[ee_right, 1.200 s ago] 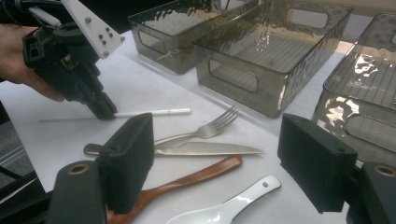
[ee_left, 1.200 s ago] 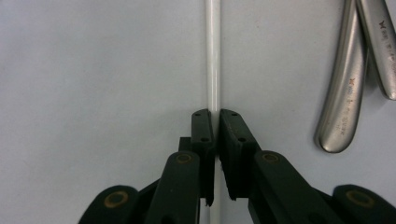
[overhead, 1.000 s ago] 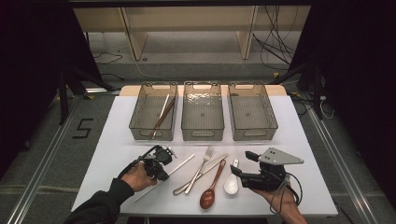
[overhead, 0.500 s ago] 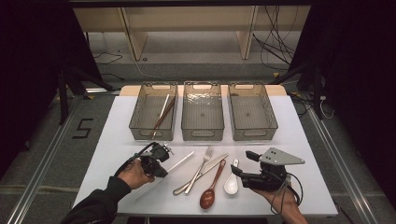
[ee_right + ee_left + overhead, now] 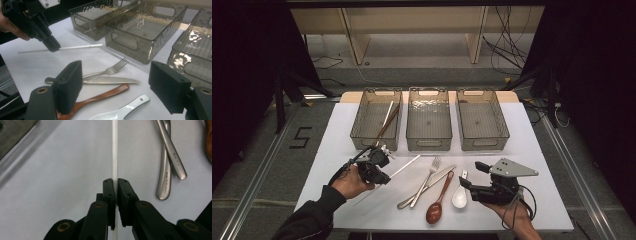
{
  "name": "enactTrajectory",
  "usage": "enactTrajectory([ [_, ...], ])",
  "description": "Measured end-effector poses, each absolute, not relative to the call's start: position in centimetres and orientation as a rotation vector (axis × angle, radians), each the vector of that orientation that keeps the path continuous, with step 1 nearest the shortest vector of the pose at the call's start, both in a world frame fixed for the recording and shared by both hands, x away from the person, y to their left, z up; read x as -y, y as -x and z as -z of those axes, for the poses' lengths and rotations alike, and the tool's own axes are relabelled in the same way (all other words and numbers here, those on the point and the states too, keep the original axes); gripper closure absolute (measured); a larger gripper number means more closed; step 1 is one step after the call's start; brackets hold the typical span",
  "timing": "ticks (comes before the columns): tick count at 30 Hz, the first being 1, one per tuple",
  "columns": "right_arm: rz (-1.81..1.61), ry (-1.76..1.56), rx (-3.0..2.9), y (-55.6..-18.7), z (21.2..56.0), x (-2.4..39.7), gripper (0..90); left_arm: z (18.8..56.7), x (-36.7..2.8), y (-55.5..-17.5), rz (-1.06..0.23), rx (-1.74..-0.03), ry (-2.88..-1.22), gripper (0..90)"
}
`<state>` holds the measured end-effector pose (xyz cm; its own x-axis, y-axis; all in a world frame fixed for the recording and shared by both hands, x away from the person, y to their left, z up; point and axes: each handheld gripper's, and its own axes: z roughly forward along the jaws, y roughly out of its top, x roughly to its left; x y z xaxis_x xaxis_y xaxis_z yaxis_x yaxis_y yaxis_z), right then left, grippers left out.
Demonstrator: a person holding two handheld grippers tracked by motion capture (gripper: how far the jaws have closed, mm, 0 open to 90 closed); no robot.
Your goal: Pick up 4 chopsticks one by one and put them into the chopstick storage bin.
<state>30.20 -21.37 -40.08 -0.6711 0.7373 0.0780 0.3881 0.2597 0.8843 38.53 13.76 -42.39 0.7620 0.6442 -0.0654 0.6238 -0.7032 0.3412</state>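
My left gripper [image 5: 379, 174] is shut on a thin white chopstick [image 5: 408, 163], near its middle, at the front left of the white table [image 5: 337, 145]. In the left gripper view the chopstick [image 5: 114, 150] runs straight out between the closed pads [image 5: 109, 190]. In the right gripper view the left gripper [image 5: 52, 46] holds the chopstick [image 5: 80, 46] roughly level, a little above the table. My right gripper [image 5: 472, 176] rests at the front right, jaws wide open with nothing between them, just right of the white ceramic spoon [image 5: 460, 196].
A fork [image 5: 428, 175], a knife [image 5: 427, 187] and a brown wooden spoon [image 5: 439, 197] lie between the grippers. Three clear bins stand in a row at the back: the left bin [image 5: 357, 135] holds chopsticks, while the middle bin [image 5: 428, 144] and right bin [image 5: 483, 144] look empty.
My left gripper has risen a little with the white chopstick clamped in it, lifting it off the table. The right gripper has stayed put.
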Motion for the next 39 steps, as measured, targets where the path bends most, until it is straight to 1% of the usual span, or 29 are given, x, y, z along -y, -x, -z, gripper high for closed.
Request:
enactTrajectory([
  [6, -1.378, -1.030, -2.186, -30.2, 40.1, 21.4, 28.2, 41.5, -14.0, -38.5, -0.098, -0.969, -2.575, 84.6],
  [16, -1.376, -1.031, -2.184, -30.2, 40.2, 21.4, 28.2, 39.3, -15.5, -39.2, -0.117, -0.990, -2.486, 84.6],
  [24, -1.369, -1.039, -2.187, -30.2, 40.2, 21.4, 28.2, 37.4, -16.9, -40.2, -0.180, -0.991, -2.410, 84.5],
  [32, -1.376, -1.027, -2.184, -30.2, 40.2, 21.4, 28.2, 34.8, -19.1, -41.2, -0.277, -1.011, -2.270, 84.5],
  [39, -1.377, -1.028, -2.179, -30.2, 40.2, 21.4, 28.2, 33.4, -20.3, -42.7, -0.318, -1.035, -2.174, 84.5],
])
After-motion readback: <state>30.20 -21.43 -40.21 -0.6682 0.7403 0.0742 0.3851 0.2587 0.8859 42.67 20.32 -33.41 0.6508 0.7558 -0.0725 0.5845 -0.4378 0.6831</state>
